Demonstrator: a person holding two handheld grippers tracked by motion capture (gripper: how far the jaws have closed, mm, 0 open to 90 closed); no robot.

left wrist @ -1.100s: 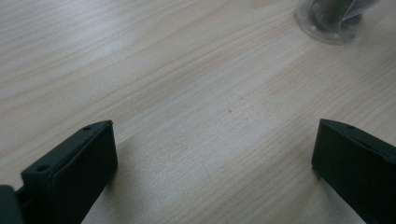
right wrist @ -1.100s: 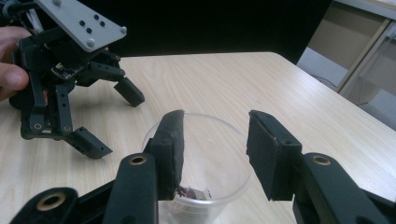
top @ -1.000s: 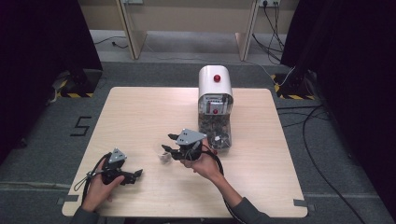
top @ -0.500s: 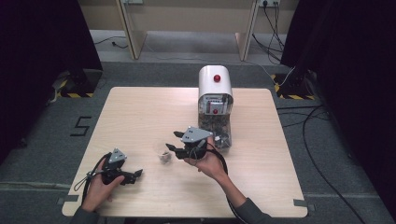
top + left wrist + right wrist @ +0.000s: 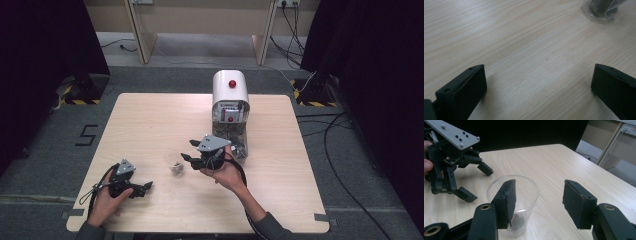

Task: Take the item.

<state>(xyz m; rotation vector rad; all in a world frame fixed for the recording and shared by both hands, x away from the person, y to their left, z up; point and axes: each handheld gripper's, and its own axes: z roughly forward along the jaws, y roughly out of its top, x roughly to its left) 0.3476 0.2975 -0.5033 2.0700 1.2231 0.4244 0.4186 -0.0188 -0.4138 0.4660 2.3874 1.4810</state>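
My right jaws (image 5: 537, 202) have just been opening off the cup (image 5: 513, 195); left jaws (image 5: 536, 90) open. A nudge tips it.

Black tongs (image 5: 186, 159) with perforated jaws, grey screw-dotted triangular plate, trailing black cables, dark grey sleeves

A clear plastic cup (image 5: 513, 202) stands upright on the pale wooden worktop (image 5: 554, 165), mouth up, with something small and dark in the bottom. In the right gripper view one jaw sits over its rim and partly inside the mouth, the other jaw well clear beside it. From the left gripper's jaws the cup (image 5: 602, 10) stands far ahead.
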